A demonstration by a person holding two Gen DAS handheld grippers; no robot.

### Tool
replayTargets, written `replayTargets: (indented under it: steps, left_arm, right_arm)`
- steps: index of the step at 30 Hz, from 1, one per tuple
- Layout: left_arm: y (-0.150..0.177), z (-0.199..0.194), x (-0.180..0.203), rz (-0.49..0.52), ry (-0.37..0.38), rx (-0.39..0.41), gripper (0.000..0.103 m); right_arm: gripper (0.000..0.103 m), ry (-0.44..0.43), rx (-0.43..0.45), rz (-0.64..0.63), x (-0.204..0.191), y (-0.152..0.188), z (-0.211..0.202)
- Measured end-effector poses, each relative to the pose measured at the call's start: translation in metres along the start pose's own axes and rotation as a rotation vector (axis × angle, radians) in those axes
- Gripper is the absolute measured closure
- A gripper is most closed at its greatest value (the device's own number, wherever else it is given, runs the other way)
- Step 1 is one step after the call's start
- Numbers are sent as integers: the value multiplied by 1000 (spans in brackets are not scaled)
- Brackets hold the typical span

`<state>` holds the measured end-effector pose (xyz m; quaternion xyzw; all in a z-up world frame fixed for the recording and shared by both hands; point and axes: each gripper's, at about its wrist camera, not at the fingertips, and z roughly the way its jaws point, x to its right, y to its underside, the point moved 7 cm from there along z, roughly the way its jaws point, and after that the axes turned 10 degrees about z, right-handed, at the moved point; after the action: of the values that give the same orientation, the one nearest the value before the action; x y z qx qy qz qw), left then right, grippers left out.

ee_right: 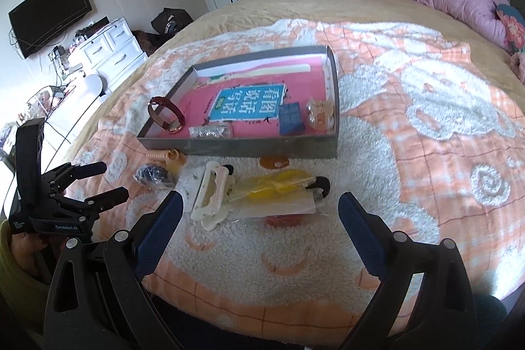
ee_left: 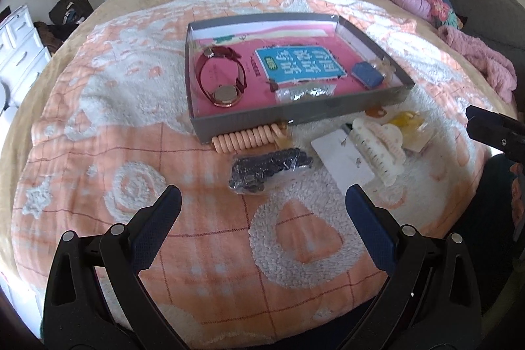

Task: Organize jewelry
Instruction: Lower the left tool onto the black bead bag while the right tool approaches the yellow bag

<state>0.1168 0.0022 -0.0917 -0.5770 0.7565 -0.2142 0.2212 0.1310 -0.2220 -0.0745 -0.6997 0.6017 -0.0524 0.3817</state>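
plainly, shallow grey tray (ee_left: 295, 115) holds a red watch (ee_left: 220, 81); both grippers spread, empty.

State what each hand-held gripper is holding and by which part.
Nothing is held. The left hand-held gripper and right hand-held gripper are both open and empty above the blanket.

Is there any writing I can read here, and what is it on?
"看图说话写话": large white characters on the blue panel of the pink book lying in the grey tray.
Small print beside that panel: too blurred to read.
White lettering on the left gripper body: too small to read reliably.
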Motion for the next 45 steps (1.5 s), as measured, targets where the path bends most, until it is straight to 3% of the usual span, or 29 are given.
replayTargets:
  steps: [25,36,43,45]
  left_arm:
    - [-5,64,0,-56,69,-74,9]
    - [-10,72,-5,-83,55,-63,9]
    - [-10,73,-5,-62,42,-58,13]
    - [-10,73,-5,-57,41,-53,14]
  right_arm:
    - [8,54,-114,18,21,-2,53]
    - [8,72,-199,-55,15,3,88]
    - [9,94,-187,-116,11,-3,100]
    - [15,100,-185,-143,9,-3,105]
